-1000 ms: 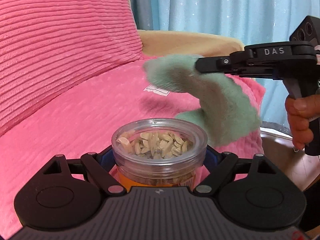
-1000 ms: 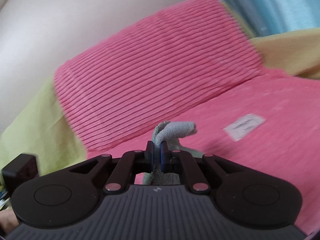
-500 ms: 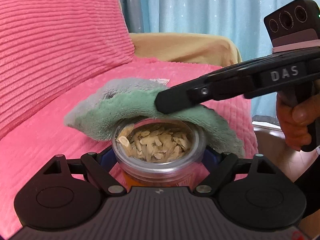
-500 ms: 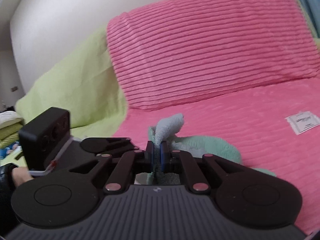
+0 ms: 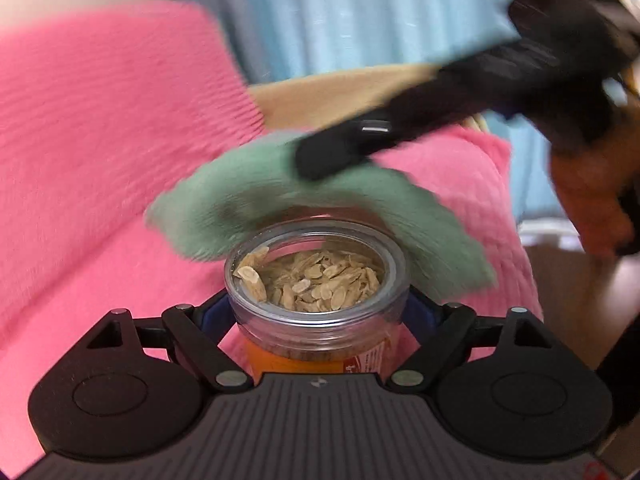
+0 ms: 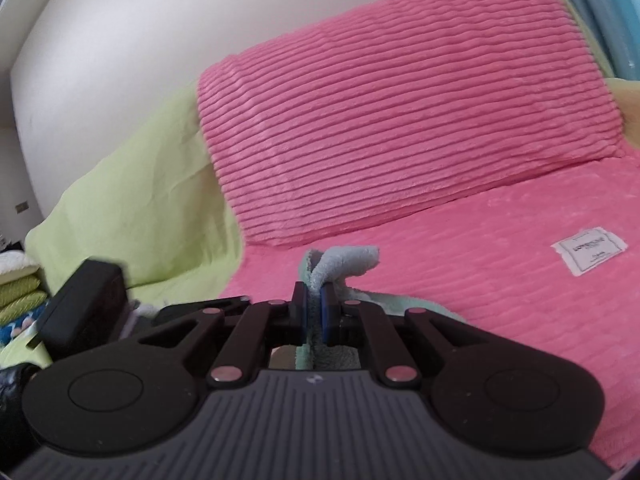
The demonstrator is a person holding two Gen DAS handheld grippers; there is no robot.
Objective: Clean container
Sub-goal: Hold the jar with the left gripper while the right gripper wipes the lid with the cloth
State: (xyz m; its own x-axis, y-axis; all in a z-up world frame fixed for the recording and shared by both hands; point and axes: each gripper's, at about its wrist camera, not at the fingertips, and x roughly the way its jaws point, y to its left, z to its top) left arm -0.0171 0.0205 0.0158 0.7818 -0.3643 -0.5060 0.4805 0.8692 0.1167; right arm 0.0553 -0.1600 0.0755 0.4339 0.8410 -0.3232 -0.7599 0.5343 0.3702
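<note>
Left wrist view: the left claw clamps the clear container, lid shut over seeds, while the green cloth drapes across its far rim; wiping looks barely begun.

Right wrist view: the right claw pinches the cloth above the pink sofa; the container is hidden.

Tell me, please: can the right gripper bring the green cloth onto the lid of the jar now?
Probably yes. The right gripper, shut on the green cloth, hangs just behind the jar, which the left gripper holds upright. Nothing lies between cloth and clear lid.
</note>
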